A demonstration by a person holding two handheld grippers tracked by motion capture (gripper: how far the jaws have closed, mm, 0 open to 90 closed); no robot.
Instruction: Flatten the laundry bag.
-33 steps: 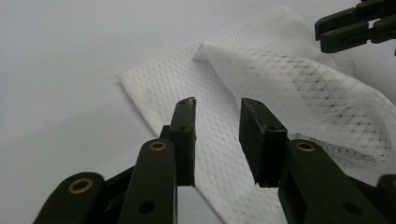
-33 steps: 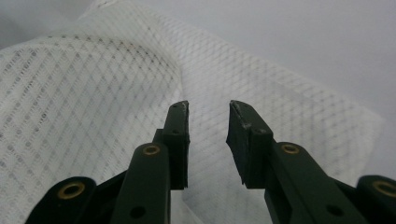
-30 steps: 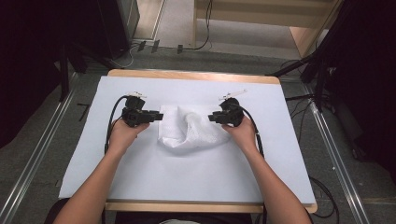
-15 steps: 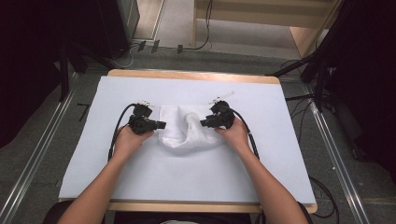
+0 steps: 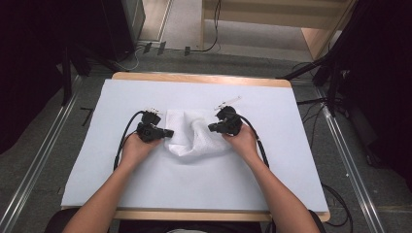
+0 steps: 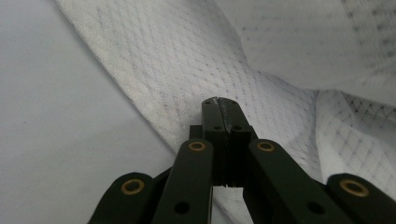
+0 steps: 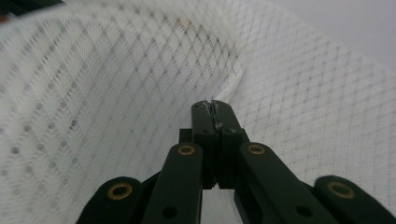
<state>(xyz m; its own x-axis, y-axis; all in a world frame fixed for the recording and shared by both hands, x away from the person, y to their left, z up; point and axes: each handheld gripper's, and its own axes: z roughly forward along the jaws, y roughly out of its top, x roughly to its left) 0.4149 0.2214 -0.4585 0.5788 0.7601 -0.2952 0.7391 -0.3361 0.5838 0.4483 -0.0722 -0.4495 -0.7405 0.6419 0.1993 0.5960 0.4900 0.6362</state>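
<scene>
The person's forearms come in from the near edge of the table (image 5: 204,213), over bare white sheet (image 5: 194,184). Beyond them the left gripper (image 5: 167,132) and right gripper (image 5: 212,128) face each other across a white cloth (image 5: 192,136) at mid-table. Each has its jaws pressed together on a cloth edge: the left gripper (image 6: 219,105) pinches the flat side, the right gripper (image 7: 212,107) a raised fold. The cloth is bunched and humped between them, so I judge the fold about half made, with laying down and smoothing left. Room is ample: open sheet to both sides and behind, up to the far table edge; nothing else lies near.
</scene>
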